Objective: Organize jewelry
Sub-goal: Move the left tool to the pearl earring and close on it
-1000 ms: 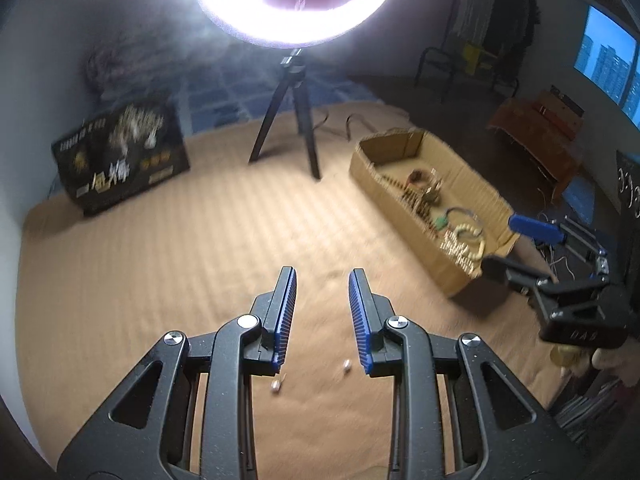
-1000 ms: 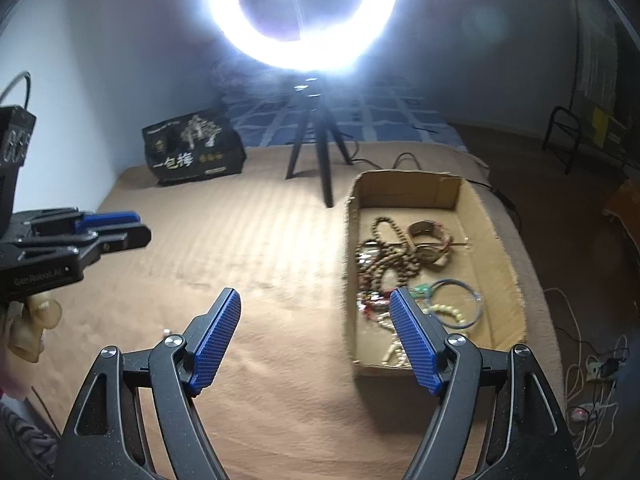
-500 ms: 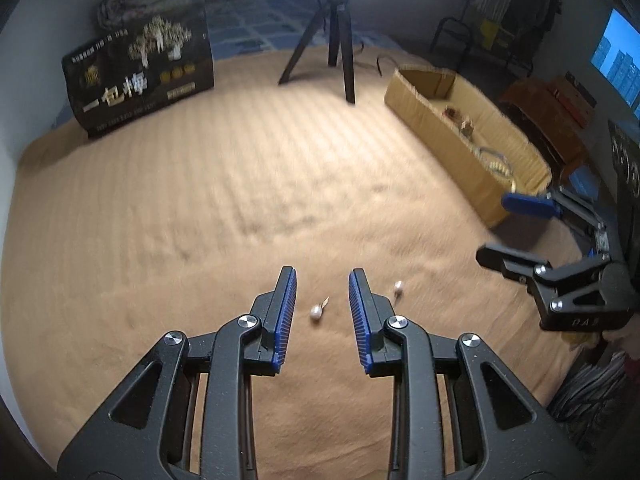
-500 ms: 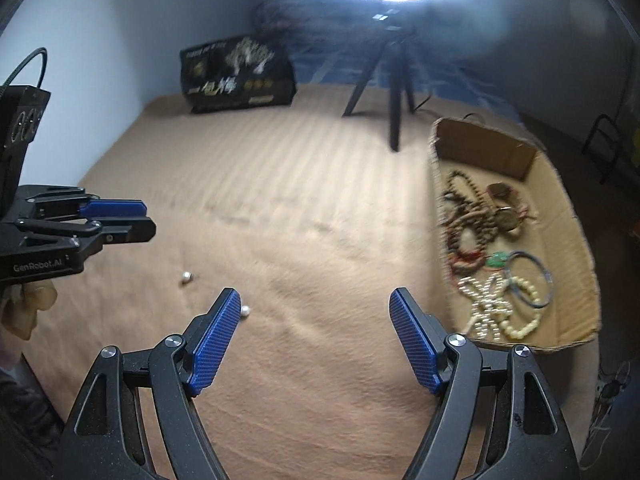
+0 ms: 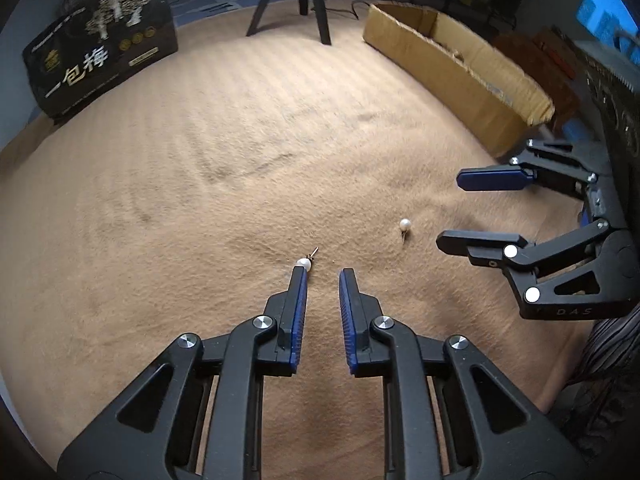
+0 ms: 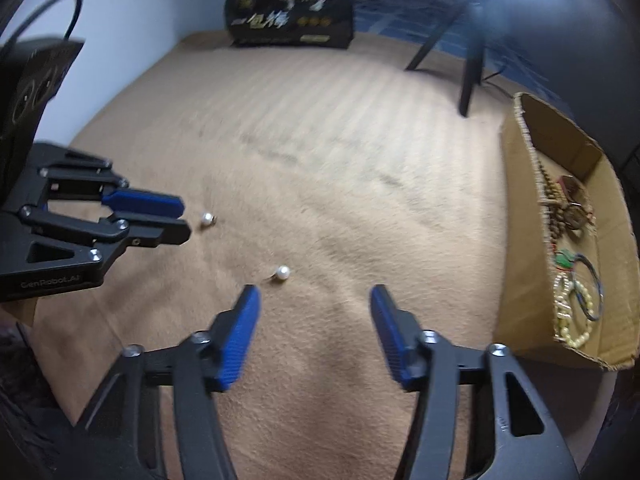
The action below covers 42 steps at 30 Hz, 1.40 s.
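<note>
Two pearl earrings (image 5: 305,263) (image 5: 405,224) lie on the blanket (image 5: 200,180), well outside the cardboard box (image 6: 524,216) holding bracelets; my left claw (image 5: 323,276) and right claw (image 6: 314,294) are released, empty.

- A tan, ribbed blanket (image 5: 200,152) is seen spread across the whole surface.
- Two pearl earrings are found on it: one pearl earring (image 5: 306,263) near the front, another pearl earring (image 5: 405,224) well apart to its right.
- An open cardboard box (image 6: 520,216) holding jewelry is set along the right edge.
- A black printed bag (image 5: 96,60) is laid at the far left.
- Black tripod legs (image 5: 304,0) are planted at the far side.
</note>
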Available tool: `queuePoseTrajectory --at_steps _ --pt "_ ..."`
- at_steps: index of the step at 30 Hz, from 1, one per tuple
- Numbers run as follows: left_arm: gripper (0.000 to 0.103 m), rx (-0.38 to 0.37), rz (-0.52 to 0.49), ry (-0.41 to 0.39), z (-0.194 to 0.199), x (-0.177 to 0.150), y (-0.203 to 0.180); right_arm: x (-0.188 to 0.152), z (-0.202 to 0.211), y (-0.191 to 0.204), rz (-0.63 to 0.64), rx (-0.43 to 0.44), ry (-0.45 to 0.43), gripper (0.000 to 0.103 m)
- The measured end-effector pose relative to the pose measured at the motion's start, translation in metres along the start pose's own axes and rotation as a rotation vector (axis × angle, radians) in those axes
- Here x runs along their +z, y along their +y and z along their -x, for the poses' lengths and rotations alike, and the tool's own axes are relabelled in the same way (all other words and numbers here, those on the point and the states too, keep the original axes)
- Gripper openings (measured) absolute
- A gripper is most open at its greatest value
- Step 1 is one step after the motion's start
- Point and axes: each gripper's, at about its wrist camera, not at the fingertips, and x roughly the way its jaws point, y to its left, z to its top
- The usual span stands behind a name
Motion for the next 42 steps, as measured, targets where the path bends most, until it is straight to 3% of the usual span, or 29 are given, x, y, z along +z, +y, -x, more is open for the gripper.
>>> queuePoseTrajectory --at_steps 2,8,33,36,42 --pt "0.015 0.012 -0.024 0.004 -0.005 -0.001 -0.004 -0.001 -0.003 0.001 0.013 0.012 0.009 0.040" --pt "0.015 0.030 -0.035 0.006 -0.014 0.000 -0.003 0.003 -0.005 0.004 0.034 0.024 0.011 0.033" --pt "0.015 0.016 -0.017 0.030 -0.038 0.001 0.005 0.018 -0.027 0.012 0.061 0.023 0.036 0.026" --pt "0.011 0.015 -0.014 0.028 -0.036 0.001 0.007 0.019 -0.028 0.014 0.064 0.016 0.037 0.024" --pt "0.008 0.007 0.005 0.027 -0.034 0.003 0.011 0.022 -0.031 0.015 0.066 0.016 0.037 0.011"
